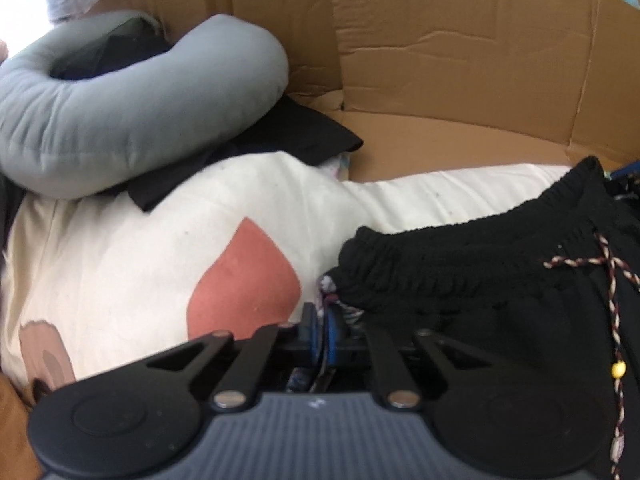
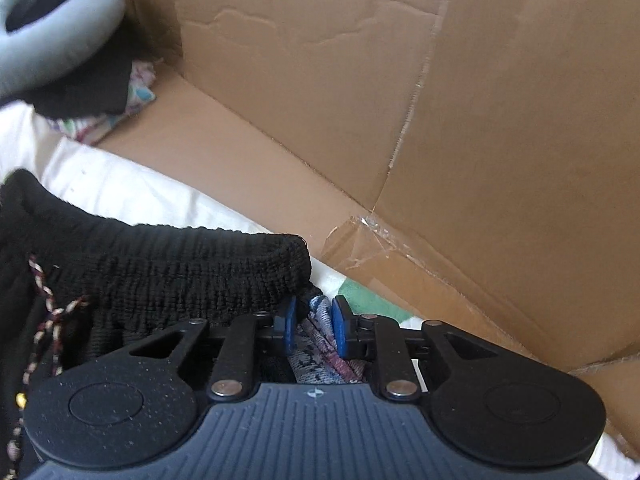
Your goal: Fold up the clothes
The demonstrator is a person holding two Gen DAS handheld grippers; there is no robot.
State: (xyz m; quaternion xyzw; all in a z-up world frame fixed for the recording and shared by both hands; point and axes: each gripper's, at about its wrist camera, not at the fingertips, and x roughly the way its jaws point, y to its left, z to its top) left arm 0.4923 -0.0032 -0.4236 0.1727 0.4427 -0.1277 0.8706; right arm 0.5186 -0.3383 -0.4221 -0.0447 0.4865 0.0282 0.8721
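place: home, likely a bedroom | evidence: printed cream bedding (image 1: 160, 248); grey U-shaped pillow (image 1: 120, 120); creased cardboard sheets (image 2: 440, 120) as backdrop; piled clothes (image 1: 280, 136)

Soft daylight, blurred fisheye edges

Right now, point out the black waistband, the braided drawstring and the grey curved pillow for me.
black waistband (image 2: 192, 268): right wrist view, on the ribbed elastic band.
braided drawstring (image 1: 610, 300): left wrist view, on the hanging twisted cord.
grey curved pillow (image 1: 132, 120): left wrist view, on the front of its curve.
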